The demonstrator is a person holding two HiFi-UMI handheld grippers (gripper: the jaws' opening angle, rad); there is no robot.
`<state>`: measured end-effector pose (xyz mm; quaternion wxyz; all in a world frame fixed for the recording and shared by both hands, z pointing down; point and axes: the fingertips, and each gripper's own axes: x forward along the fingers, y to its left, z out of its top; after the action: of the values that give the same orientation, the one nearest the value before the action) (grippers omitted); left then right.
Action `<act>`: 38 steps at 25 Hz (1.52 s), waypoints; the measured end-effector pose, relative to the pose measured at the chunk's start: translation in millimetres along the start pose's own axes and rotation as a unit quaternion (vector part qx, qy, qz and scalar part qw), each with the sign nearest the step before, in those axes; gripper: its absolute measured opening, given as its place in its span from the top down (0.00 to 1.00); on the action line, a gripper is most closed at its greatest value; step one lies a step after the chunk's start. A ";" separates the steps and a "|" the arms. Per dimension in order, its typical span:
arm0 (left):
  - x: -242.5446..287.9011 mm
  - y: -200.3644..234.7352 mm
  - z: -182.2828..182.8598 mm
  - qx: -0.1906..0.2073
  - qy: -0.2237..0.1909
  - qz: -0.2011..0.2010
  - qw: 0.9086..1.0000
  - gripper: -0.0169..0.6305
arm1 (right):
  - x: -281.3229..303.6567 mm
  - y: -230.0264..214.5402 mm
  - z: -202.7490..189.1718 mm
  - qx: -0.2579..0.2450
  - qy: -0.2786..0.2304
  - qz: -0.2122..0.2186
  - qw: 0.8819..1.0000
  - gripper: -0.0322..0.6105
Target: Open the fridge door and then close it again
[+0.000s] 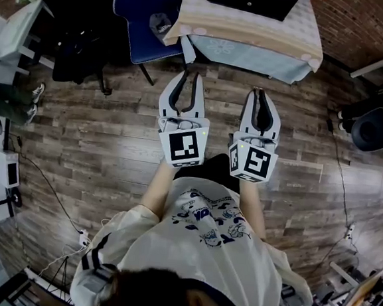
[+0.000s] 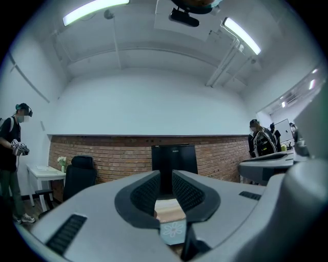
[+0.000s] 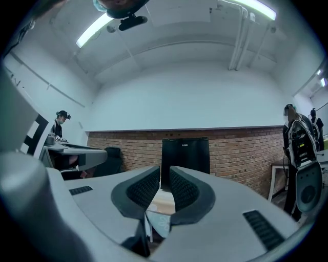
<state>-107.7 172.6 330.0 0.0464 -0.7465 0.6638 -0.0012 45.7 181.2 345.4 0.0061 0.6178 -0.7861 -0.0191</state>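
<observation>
Left gripper [image 1: 188,77] clenched, jaws together with nothing between them; right gripper [image 1: 258,93] the same, tips meeting and empty. Both held level and side by side in front of the person, marker cubes toward the body, over the wooden floor [image 1: 100,128]. Neither touches anything. Straight ahead is a table [image 1: 247,54] covered by a pale cloth with a blue flowered hem. On it sits the fridge [image 1: 251,0], a small black box set back against the brick wall [image 2: 113,158]. Left gripper view: the fridge [image 2: 174,156] stands upright just above the closed tips of the left gripper [image 2: 166,174], well apart from them, with the edge of the table [image 2: 169,210] showing in the gap below. Right gripper view: the same framing, fridge [image 3: 185,153] centred behind the right gripper [image 3: 164,171]. The door appears shut, though the dark front makes the seam hard to pick out. A blue chair [image 1: 140,18] stands left of the table. Other people stand at the room's edges, one far left [image 2: 13,148] and one far right [image 2: 261,140].
</observation>
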 end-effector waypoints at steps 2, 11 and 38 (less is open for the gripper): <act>10.3 4.0 -3.0 -0.005 0.001 0.002 1.000 0.84 | 10.7 -1.2 -3.0 -0.002 0.007 -0.001 1.000 0.84; 61.4 18.3 -24.6 -0.006 0.026 0.020 0.999 0.84 | 73.3 -11.2 -17.5 -0.004 0.022 0.018 1.000 0.84; 335.0 12.1 -34.9 -0.024 0.023 0.088 0.996 0.84 | 345.7 -110.5 -19.3 0.016 0.011 0.094 0.995 0.84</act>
<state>-82.1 -163.2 343.9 0.0135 -0.6856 0.7278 0.0018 71.9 -181.1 355.7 0.0067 0.5412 -0.8409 0.0012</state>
